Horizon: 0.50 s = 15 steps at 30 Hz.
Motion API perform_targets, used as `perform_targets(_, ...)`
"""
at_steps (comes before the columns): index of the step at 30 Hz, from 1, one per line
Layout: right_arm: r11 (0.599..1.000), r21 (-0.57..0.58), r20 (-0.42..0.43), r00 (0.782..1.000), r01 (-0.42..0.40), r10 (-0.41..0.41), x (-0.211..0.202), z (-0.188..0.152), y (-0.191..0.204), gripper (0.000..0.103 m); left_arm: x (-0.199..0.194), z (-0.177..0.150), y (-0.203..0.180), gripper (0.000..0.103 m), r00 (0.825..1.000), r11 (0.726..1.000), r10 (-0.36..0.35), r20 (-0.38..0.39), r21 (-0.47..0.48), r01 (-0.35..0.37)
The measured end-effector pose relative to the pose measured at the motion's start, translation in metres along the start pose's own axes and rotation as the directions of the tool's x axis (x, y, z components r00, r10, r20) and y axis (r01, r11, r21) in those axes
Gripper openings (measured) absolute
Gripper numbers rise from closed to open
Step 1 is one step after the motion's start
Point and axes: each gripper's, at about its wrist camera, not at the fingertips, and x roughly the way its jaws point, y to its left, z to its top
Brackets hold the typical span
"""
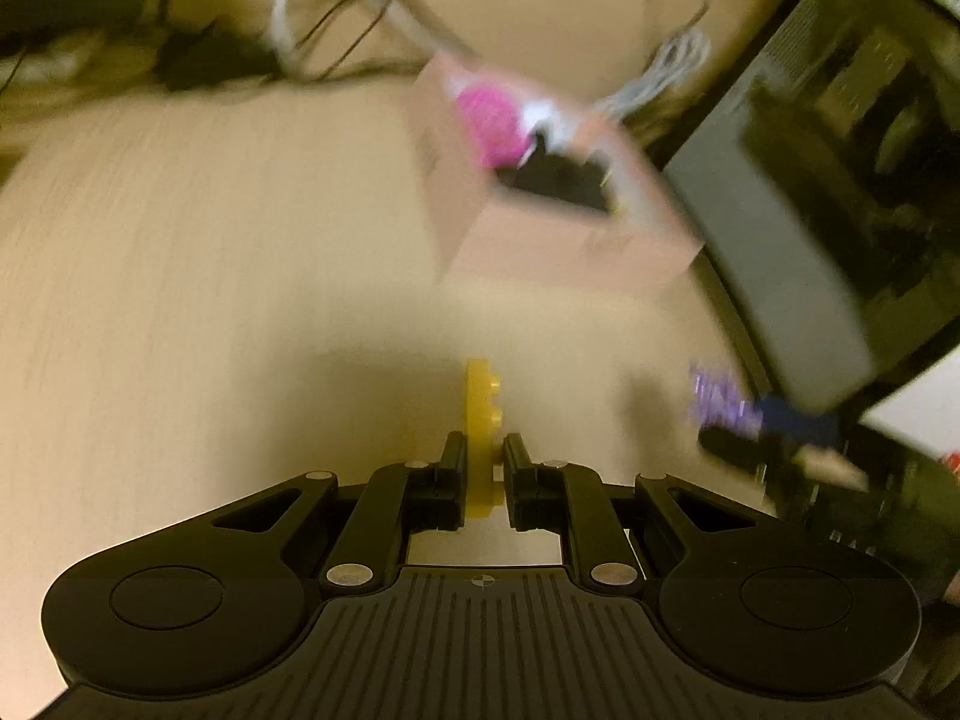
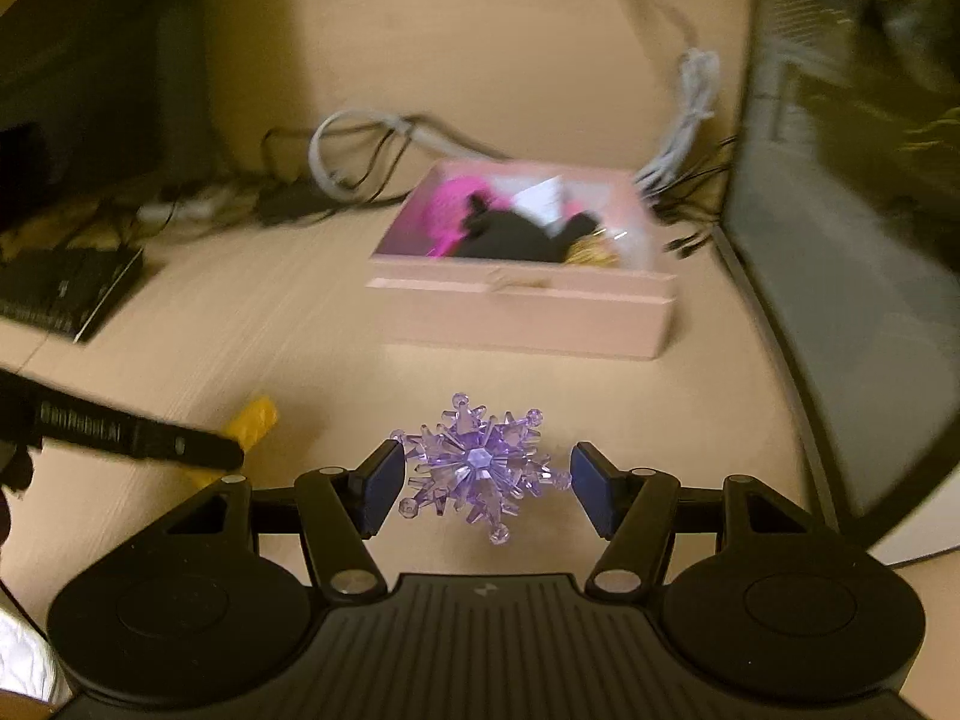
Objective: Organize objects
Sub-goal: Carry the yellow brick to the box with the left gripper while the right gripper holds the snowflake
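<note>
A: Look, the left tool has its two fingers pressed narrow on a yellow building brick. The brick stands on edge between them, the studs to one side, and it seems to be carried above the bench.

B: Yes. I think it is held by the flat faces because the studs give no good surface. And the right tool?

A: That one is wide. Its blue pads stand on both sides of a purple crystal snowflake, which lies on the bench between them. One point of the snowflake is just beside the left pad; if it touches, I cannot tell.

B: So the fingers are placed around it to close on it, I suppose. The thin points could slip or break, so a slow squeeze is better.

A: The pink box is open, farther on the bench. Inside I see something bright pink, something black, a white paper. Probably both things must go there.

B: Behind it are many cables, and a dark monitor is near its right side.
</note>
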Motion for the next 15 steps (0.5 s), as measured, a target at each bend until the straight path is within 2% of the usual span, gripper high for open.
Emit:
perform_targets(3, 1.000, 0.010, 0.039, 0.999, 0.019, -0.019, -0.008, 0.002, -0.013, 0.062, 0.004, 0.036, -0.022, 0.015, 0.997, 0.998, -0.010, 0.073, 0.067, 0.005)
perform_targets(7, 0.999, 0.027, 0.060, 0.997, 0.037, -0.038, -0.015, -0.003, -0.025, 0.062, 0.025, 0.081, -0.048, 0.015, 0.992, 0.992, -0.026, 0.124, 0.128, 0.010)
perform_targets(12, 0.997, 0.048, 0.074, 0.995, 0.062, -0.066, -0.022, -0.012, -0.041, 0.062, 0.062, 0.121, -0.064, 0.016, 0.978, 0.991, -0.036, 0.204, 0.131, 0.009)
perform_targets(15, 0.994, 0.068, 0.064, 0.994, 0.084, -0.088, -0.023, -0.017, -0.053, 0.062, 0.089, 0.133, -0.060, 0.020, 0.975, 0.994, 0.019, 0.223, 0.101, -0.042)
